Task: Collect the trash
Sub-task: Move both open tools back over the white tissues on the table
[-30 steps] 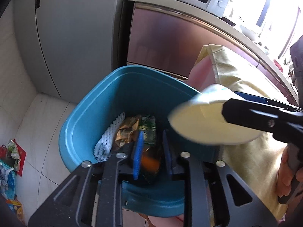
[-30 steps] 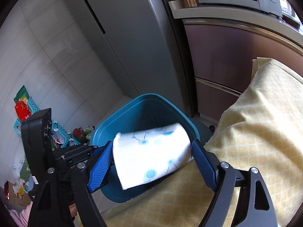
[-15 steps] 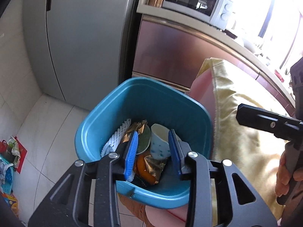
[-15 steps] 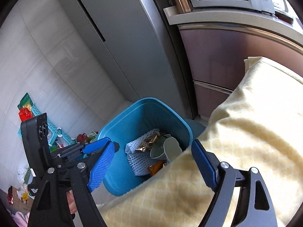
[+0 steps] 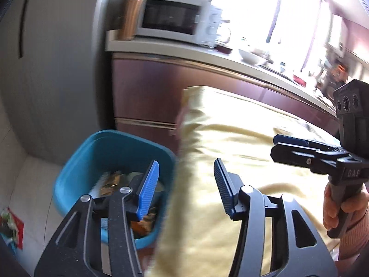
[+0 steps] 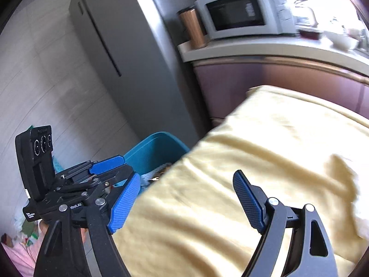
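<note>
A blue trash bin (image 5: 110, 147) stands on the floor beside the table, with wrappers and other trash (image 5: 110, 182) inside; it also shows in the right wrist view (image 6: 156, 150). My left gripper (image 5: 186, 184) is open and empty, over the table's left edge next to the bin. My right gripper (image 6: 184, 200) is open and empty above the yellow tablecloth (image 6: 265, 161). The right gripper also shows in the left wrist view (image 5: 299, 147), and the left gripper in the right wrist view (image 6: 108, 164).
A grey fridge (image 5: 57, 57) stands behind the bin. A counter (image 5: 207, 53) carries a microwave (image 5: 175, 20) and dishes. Packets lie on the floor at the left (image 5: 9, 219).
The right gripper let a paper cup fall into the bin. Both grippers have since swung right, away from the bin and over the tablecloth. The left jaws have opened wider.
</note>
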`<act>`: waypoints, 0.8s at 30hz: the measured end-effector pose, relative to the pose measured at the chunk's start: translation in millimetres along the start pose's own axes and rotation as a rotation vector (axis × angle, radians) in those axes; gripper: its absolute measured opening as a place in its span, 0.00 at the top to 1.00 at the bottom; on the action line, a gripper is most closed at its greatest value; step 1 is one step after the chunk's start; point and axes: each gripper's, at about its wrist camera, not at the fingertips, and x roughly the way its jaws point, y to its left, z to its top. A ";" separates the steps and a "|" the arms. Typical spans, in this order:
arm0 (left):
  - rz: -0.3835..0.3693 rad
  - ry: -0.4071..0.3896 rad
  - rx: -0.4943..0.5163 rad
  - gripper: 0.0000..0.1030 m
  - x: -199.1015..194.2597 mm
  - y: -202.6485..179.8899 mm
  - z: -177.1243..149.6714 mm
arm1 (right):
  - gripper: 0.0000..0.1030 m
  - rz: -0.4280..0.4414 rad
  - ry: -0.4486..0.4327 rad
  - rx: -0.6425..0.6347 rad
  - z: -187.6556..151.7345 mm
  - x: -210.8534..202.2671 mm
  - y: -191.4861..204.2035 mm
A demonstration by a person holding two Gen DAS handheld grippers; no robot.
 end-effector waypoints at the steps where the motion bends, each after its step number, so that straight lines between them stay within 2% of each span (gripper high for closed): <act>1: -0.021 0.002 0.013 0.52 1.5 -8.4 0.6 | 0.22 -0.018 -0.016 0.010 -2.5 -10.9 -8.3; 11: -0.166 0.053 0.126 0.52 30.3 -93.6 -0.2 | 0.24 -0.275 -0.119 0.121 -28.3 -99.0 -90.3; 16: -0.205 0.075 0.185 0.51 44.2 -131.4 -2.1 | 0.28 -0.389 -0.126 0.217 -38.3 -119.0 -140.9; 19: -0.221 0.085 0.212 0.50 51.6 -147.1 -1.6 | 0.29 -0.402 -0.093 0.270 -42.4 -115.4 -167.3; 22: -0.237 0.098 0.222 0.50 59.4 -158.0 0.7 | 0.42 -0.376 -0.052 0.311 -49.0 -107.5 -186.3; 23: -0.239 0.102 0.224 0.50 61.3 -161.4 0.5 | 0.49 -0.359 -0.037 0.322 -51.0 -102.9 -189.2; 24: -0.242 0.106 0.227 0.50 63.5 -163.6 1.3 | 0.60 -0.352 -0.029 0.324 -53.0 -100.6 -190.6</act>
